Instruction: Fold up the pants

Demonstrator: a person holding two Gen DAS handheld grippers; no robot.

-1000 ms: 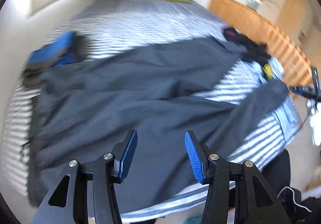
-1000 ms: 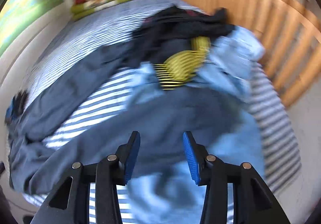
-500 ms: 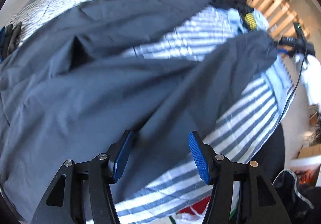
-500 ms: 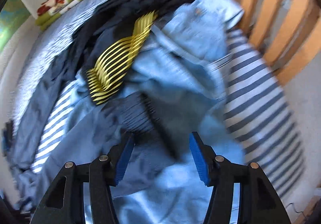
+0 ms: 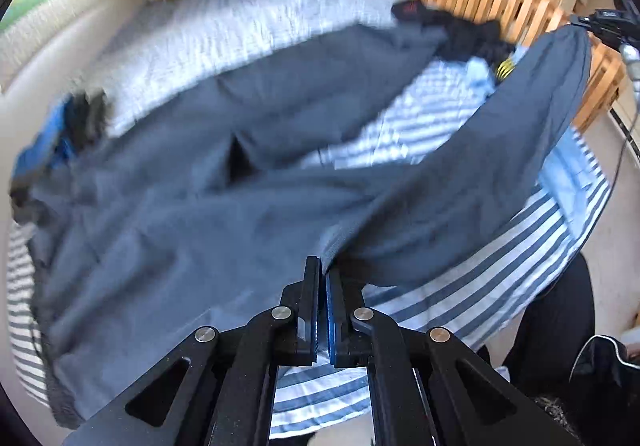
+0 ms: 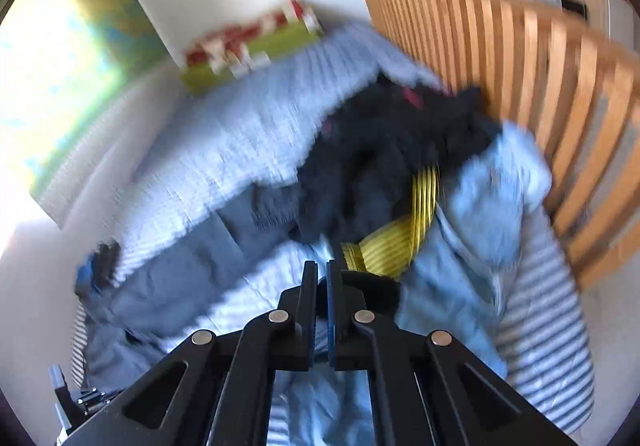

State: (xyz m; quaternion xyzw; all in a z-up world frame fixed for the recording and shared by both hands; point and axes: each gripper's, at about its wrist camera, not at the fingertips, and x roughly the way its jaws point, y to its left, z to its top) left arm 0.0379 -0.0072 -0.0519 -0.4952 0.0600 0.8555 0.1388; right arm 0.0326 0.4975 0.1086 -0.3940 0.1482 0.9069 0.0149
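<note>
Both grippers are pinched tight on the grey pants [image 5: 200, 214] spread over the striped bed [image 5: 500, 286], left gripper [image 5: 322, 278] at the near edge, right gripper [image 6: 322, 278] lifting a leg end, and thin fabric could slip free or snag the clothes pile [image 6: 392, 166].

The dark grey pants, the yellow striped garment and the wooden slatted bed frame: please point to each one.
dark grey pants [image 5: 192, 214], left wrist view, on the wide upper part.
yellow striped garment [image 6: 394, 242], right wrist view, on its folded middle.
wooden slatted bed frame [image 6: 520, 58], right wrist view, on one slat.
</note>
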